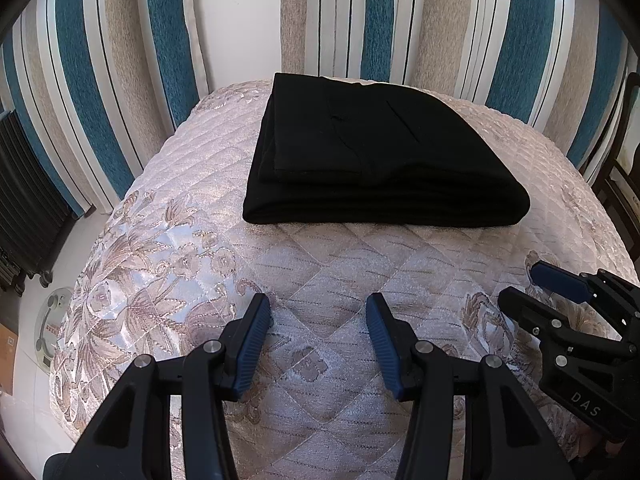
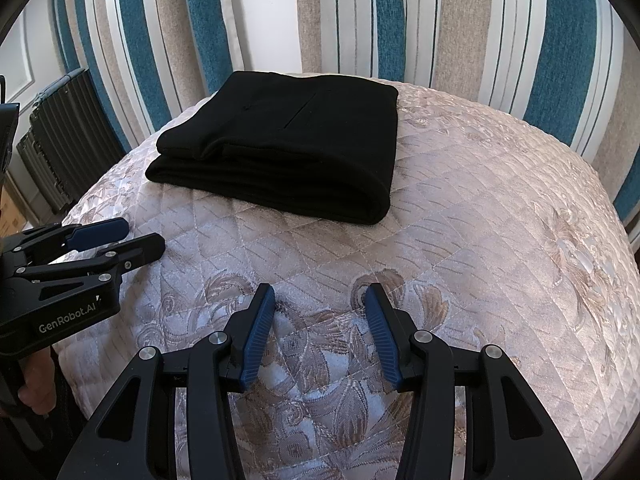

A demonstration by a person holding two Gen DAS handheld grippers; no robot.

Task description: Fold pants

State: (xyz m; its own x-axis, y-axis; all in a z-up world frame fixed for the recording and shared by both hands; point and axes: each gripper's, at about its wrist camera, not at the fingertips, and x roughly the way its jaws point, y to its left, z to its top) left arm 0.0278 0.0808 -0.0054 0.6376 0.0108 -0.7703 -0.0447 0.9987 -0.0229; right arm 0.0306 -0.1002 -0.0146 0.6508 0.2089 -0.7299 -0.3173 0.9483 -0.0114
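Observation:
Black pants (image 1: 372,152) lie folded into a thick rectangle on the far part of a quilted pink bedspread (image 1: 320,272); they also show in the right wrist view (image 2: 288,152). My left gripper (image 1: 318,306) is open and empty, hovering over the bedspread well short of the pants. My right gripper (image 2: 320,296) is open and empty, also short of the pants. Each gripper shows in the other's view: the right one at the right edge (image 1: 524,282), the left one at the left edge (image 2: 142,236).
Striped blue, white and beige curtains (image 1: 400,20) hang behind the bed. A dark radiator (image 2: 64,140) stands at the left wall. A round glass scale (image 1: 50,328) lies on the floor at the left. A dark wooden chair (image 1: 624,168) stands at the right.

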